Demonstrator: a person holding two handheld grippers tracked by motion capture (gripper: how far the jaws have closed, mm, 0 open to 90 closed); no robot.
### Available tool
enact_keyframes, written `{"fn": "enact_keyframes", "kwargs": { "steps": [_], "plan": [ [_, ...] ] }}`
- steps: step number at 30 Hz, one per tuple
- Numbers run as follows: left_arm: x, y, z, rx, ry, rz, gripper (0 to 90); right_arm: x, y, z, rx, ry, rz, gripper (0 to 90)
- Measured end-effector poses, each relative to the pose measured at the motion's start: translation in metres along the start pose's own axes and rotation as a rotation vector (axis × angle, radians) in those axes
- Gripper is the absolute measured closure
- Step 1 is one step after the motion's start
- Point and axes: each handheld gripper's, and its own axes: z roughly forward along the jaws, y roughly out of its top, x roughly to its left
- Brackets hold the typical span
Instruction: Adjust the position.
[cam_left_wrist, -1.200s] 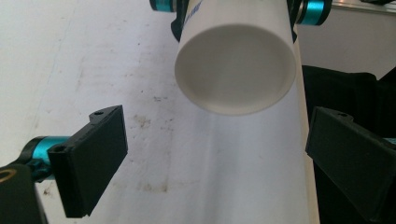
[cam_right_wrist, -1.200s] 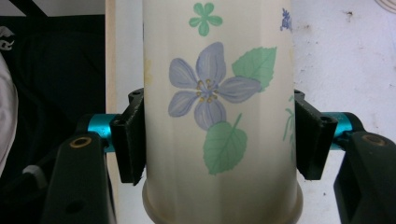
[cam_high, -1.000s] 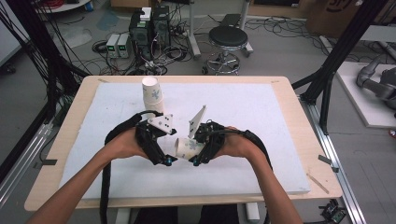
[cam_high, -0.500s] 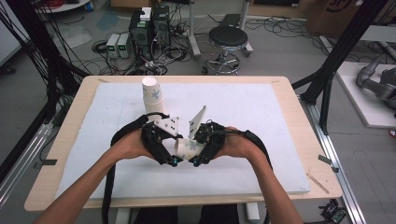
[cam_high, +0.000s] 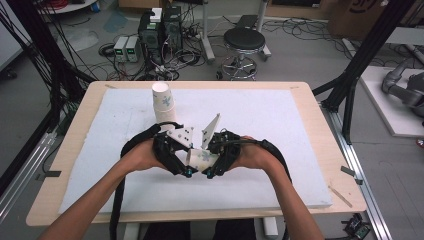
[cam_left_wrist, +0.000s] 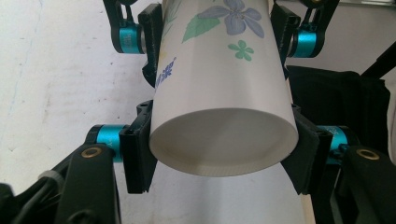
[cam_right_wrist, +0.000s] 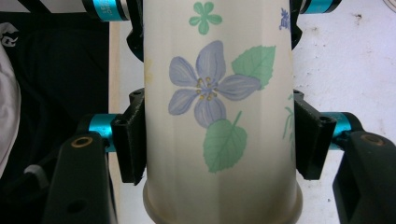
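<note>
We hold one flowered paper cup (cam_high: 202, 159) over the desk's (cam_high: 280, 130) centre, left gripper (cam_left_wrist: 219, 154) and right gripper (cam_right_wrist: 219, 144) fingers both clamped on it. Another cup (cam_high: 162, 102) stands at eleven o'clock. Next, probably, pulling nested cups apart.

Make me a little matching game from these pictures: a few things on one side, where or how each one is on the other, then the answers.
Things
1. paper cup
2. cup stack
3. stool
4. white mat

Where or how
A. on the floor beyond the table
B. spread over the tabletop
C. held sideways between the left claw and right claw
D. standing upside down on the mat

Pairs: 1-C, 2-D, 3-A, 4-B
</note>
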Motion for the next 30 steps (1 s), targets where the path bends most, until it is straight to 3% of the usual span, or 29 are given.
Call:
{"fn": "enact_keyframes", "kwargs": {
  "steps": [9, 11, 14, 22, 23, 27, 28, 29, 30],
  "plan": [
    [-0.001, 0.0, -0.002, -0.002, 0.005, -0.002, 37.0, 0.0, 0.0, -0.001, -0.007, 0.002, -0.005, 33.3],
    [-0.001, -0.001, -0.002, -0.008, 0.002, -0.006, 36.9, -0.001, 0.001, -0.001, -0.008, 0.001, -0.005, 29.5],
    [-0.001, -0.001, -0.003, -0.005, 0.0, -0.001, 36.9, -0.002, 0.0, -0.001, -0.032, -0.008, 0.015, 14.8],
    [-0.002, -0.003, -0.004, -0.016, 0.002, -0.004, 36.9, -0.002, 0.0, -0.007, -0.077, -0.013, 0.01, 14.5],
    [-0.002, -0.004, -0.004, -0.018, 0.003, -0.005, 37.0, -0.003, 0.0, -0.007, -0.099, -0.016, -0.014, 14.5],
    [-0.001, -0.011, -0.003, -0.04, 0.004, -0.009, 37.0, -0.002, 0.0, -0.015, -0.149, -0.023, -0.001, 14.5],
    [-0.002, -0.018, -0.003, -0.075, 0.007, -0.022, 37.0, -0.002, -0.001, -0.018, -0.169, -0.03, 0.003, 14.5],
    [-0.002, -0.018, -0.003, -0.075, 0.007, -0.022, 37.0, -0.002, -0.001, -0.018, -0.169, -0.03, 0.003, 14.5],
    [-0.003, -0.023, -0.003, -0.101, 0.017, -0.028, 36.9, -0.002, -0.002, -0.023, -0.205, -0.037, 0.0, 14.5]
  ]
}}
